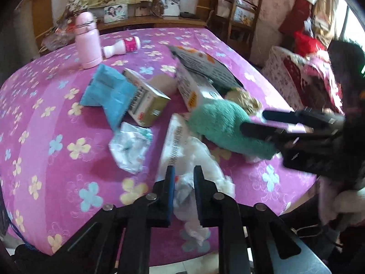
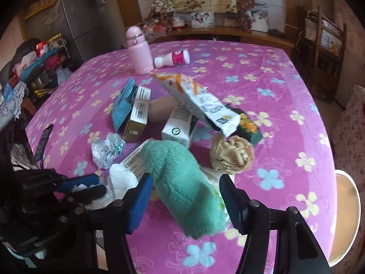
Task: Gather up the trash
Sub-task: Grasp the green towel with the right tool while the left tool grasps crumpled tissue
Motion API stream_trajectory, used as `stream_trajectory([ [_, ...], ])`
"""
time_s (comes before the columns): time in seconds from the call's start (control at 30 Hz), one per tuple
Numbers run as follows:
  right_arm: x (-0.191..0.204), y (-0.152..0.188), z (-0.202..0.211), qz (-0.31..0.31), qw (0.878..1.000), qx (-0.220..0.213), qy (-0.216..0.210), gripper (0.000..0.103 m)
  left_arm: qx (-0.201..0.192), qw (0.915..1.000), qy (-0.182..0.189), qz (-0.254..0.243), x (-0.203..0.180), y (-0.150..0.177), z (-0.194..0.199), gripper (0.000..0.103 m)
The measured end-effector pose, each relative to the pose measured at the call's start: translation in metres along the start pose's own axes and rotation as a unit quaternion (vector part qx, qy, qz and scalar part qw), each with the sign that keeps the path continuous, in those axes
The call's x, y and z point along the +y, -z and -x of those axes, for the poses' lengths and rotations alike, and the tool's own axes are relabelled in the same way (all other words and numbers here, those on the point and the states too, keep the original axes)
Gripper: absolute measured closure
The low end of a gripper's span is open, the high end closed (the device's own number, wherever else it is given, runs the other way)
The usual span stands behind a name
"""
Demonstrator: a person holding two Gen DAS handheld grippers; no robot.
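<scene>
A heap of trash lies on a pink flowered tablecloth (image 1: 57, 118). My left gripper (image 1: 184, 173) is shut on a white crumpled tissue (image 1: 200, 155) near the table's front edge; it also shows in the right wrist view (image 2: 91, 185). My right gripper (image 2: 184, 182) is open, its fingers on either side of a rolled green fluffy cloth (image 2: 189, 182), without touching it; the cloth also shows in the left wrist view (image 1: 223, 125). Behind lie a crumpled wrapper (image 2: 107, 149), a gold-and-white box (image 2: 136, 118), a white carton (image 2: 178, 130), a snack bag (image 2: 198, 100) and a beige crumpled paper ball (image 2: 232, 157).
A pink flask (image 2: 139, 50) stands at the back of the table with a small white-and-pink bottle (image 2: 173, 59) lying beside it. A blue packet (image 2: 124, 105) leans on the gold box. A wooden chair (image 2: 324, 52) stands at the far right. A fridge (image 2: 75, 22) stands at the back left.
</scene>
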State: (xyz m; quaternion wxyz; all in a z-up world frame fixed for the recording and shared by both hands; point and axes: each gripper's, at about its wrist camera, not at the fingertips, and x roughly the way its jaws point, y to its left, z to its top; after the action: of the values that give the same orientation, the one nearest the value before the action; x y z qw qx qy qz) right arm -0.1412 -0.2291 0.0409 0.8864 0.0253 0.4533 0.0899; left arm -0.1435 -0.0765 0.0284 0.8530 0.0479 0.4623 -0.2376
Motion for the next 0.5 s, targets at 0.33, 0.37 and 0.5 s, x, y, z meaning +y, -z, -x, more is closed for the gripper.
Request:
stream_trajectory([
  [0.33,0.006,-0.002,-0.020,0.006,1.000,0.006,-0.021,0.070,-0.004,0.9998,0.018,0.010,0.000,0.001,0.007,0.035],
  [0.37,0.005,-0.003,-0.015,0.002,1.000,-0.001,-0.025,0.071,-0.012,0.9998,0.015,0.007,-0.002,0.002,0.008,0.030],
  [0.5,0.000,-0.005,0.009,-0.013,0.999,-0.031,-0.032,0.074,-0.009,0.9998,-0.003,-0.019,-0.018,0.005,-0.002,0.030],
])
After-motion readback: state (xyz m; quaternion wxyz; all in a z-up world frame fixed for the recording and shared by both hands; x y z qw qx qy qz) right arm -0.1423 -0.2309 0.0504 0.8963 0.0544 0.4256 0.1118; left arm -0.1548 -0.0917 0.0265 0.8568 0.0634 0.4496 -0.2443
